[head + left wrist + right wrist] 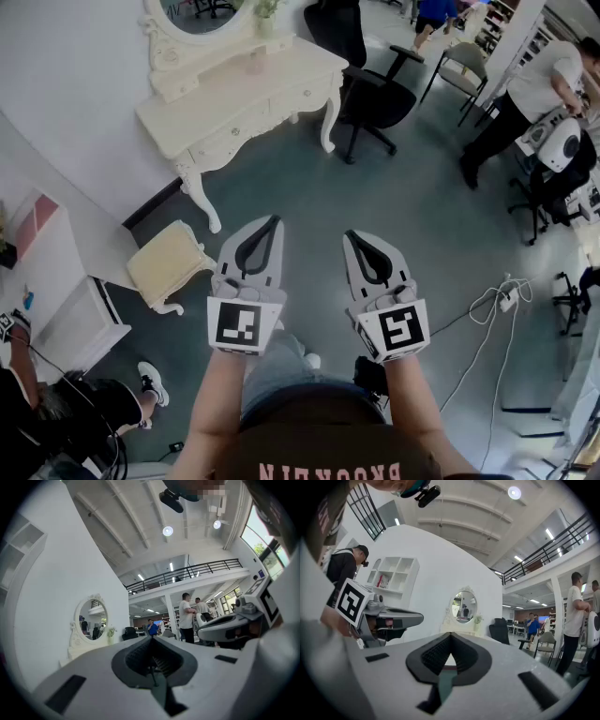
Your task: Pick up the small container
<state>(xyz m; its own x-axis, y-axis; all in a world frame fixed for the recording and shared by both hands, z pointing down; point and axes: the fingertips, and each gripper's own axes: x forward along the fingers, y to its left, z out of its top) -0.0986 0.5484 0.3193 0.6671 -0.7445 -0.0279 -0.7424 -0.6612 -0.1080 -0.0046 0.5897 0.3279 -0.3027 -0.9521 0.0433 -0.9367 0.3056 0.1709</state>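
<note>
A small pale pink container (255, 62) stands on top of the cream dressing table (281, 94) at the far side of the room, well beyond both grippers. Held at waist height over the grey floor, my left gripper (275, 219) has its jaws shut with nothing between them. My right gripper (349, 234) is beside it, also shut and empty. The left gripper view shows the shut left gripper (151, 638) pointing towards the oval mirror (91, 620). The right gripper (451, 634) likewise points at the mirror (464, 605).
A cream stool (167, 262) stands left of the dressing table and a black office chair (375, 89) to its right. A white shelf unit (56, 281) is at the left. People (530, 94) work at the far right. Cables (497, 300) lie on the floor.
</note>
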